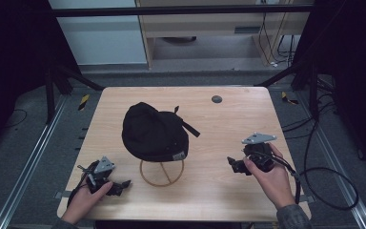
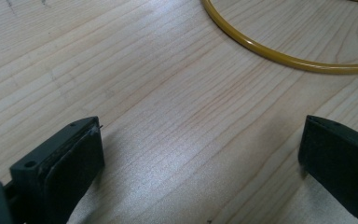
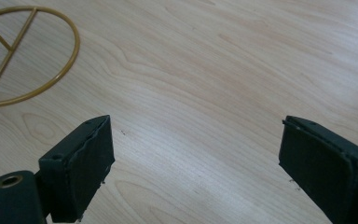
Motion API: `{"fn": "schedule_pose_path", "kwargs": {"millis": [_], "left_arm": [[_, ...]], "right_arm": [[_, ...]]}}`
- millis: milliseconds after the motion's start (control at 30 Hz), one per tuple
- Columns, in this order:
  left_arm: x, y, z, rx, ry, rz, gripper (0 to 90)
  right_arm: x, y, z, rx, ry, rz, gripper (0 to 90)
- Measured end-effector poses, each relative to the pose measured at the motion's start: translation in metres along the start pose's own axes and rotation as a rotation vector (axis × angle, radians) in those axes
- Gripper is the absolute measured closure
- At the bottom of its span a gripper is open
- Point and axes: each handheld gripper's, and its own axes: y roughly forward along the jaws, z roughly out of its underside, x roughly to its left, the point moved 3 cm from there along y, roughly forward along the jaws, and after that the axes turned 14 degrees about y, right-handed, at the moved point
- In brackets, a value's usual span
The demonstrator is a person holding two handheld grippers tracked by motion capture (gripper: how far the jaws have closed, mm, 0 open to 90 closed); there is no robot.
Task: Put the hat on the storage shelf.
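Observation:
A black cap (image 1: pixel 153 131) sits on a stand whose gold wire ring base (image 1: pixel 162 173) rests on the wooden table (image 1: pixel 228 119). My left gripper (image 1: pixel 123 186) lies low at the table's front left, a hand around it, jaws wide apart over bare wood. A stretch of the gold ring (image 2: pixel 279 56) curves across the top of the left gripper view. My right gripper (image 1: pixel 232 164) is held at the right, level with the ring, open and holding nothing. In the right gripper view the ring base (image 3: pixel 51 79) with its spokes lies at the upper left.
A small grey disc (image 1: pixel 216 99) is set into the table near its far edge. Cables (image 1: pixel 324 186) trail off the right side onto the floor. Metal rails run along both sides of the table, and a cabinet stands beyond it.

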Motion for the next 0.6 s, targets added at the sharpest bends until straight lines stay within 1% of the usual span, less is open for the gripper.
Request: {"fn": "schedule_pose_path", "kwargs": {"millis": [233,333,467,600], "left_arm": [[0.0,0.0,0.0,0.0,0.0,0.0,0.0],[0.0,0.0,0.0,0.0,0.0,0.0,0.0],[0.0,0.0,0.0,0.0,-0.001,0.0,0.0],[0.0,0.0,0.0,0.0,-0.001,0.0,0.0]], "right_arm": [[0.0,0.013,0.015,0.009,0.004,-0.007,10.7],[0.001,0.019,0.022,0.026,0.015,-0.009,10.7],[0.005,0.027,0.032,0.046,0.003,-0.003,10.8],[0.009,0.033,0.037,0.059,-0.014,-0.004,10.8]]}}
